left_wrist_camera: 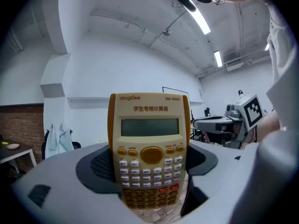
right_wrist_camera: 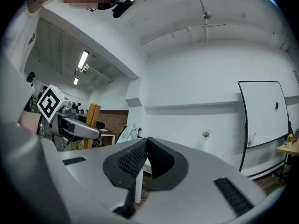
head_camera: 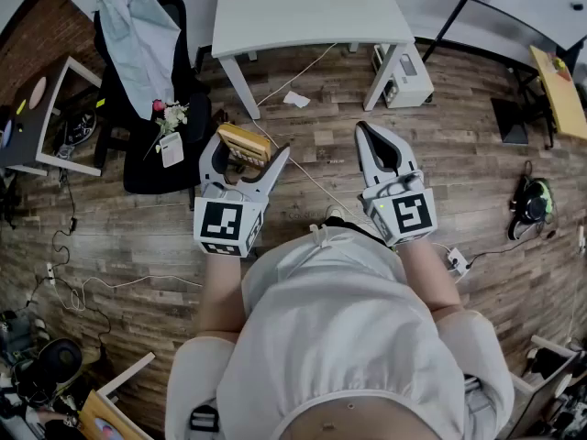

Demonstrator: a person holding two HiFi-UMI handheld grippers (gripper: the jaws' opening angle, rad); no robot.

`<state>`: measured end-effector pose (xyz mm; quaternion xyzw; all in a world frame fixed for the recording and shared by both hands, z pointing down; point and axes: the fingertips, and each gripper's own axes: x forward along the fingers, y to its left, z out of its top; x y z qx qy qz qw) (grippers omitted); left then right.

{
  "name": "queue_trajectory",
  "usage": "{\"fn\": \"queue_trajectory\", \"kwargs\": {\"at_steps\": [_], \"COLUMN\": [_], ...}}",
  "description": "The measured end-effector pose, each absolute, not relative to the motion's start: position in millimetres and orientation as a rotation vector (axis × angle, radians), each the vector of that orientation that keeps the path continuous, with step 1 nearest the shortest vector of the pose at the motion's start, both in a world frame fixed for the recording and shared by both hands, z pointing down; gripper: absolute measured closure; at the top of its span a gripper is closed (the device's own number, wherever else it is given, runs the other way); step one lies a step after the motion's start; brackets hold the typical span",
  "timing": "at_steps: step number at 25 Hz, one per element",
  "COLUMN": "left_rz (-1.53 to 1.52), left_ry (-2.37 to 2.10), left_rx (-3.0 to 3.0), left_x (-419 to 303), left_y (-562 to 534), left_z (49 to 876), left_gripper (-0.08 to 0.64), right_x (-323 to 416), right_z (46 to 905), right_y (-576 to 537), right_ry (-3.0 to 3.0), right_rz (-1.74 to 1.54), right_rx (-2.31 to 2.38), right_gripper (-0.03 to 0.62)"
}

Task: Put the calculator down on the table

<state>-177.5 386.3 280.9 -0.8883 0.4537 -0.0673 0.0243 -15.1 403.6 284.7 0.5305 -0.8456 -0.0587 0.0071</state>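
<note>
Head view: the left hand-held gripper [head_camera: 248, 159] is clamped on the calculator [head_camera: 242, 141], with one jaw on each long edge. The calculator sits up at the jaw tips, in the air over the wooden floor [head_camera: 321, 168]. The right hand-held gripper [head_camera: 371, 140] is just beside the left one, with its jaws together and nothing in them. The white table [head_camera: 303, 12] stands ahead of both hand-held grippers and well apart from them.

Left gripper view: the calculator is upright between the pads, keys and screen facing the camera. The jaws stand wide because they hold it across its width. The hold looks square, with no tilt.

Right gripper view: the pads meet and the hand-held gripper is empty. The left hand-held gripper's marker cube shows off to its left.

Step, as a judgement: this is the carry stage. The calculator is held but not yet at the table. The next move likely calls for bringing the left hand-held gripper forward over the tabletop, lowering until the calculator rests on it, and then opening the jaws. The right hand-held gripper seems not to be needed.
</note>
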Motion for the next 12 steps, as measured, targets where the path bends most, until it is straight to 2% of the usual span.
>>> {"fn": "queue_trajectory", "kwargs": {"at_steps": [12], "left_rz": [-0.191], "left_ry": [1.401], "left_rx": [-2.774], "left_x": [-188], "left_y": [377], "left_z": [288], "left_gripper": [0.15], "right_x": [-28], "right_z": [294], "right_y": [397], "right_ry": [-2.624], "right_rz": [-0.166], "right_rx": [1.653], "right_gripper": [0.591]}}
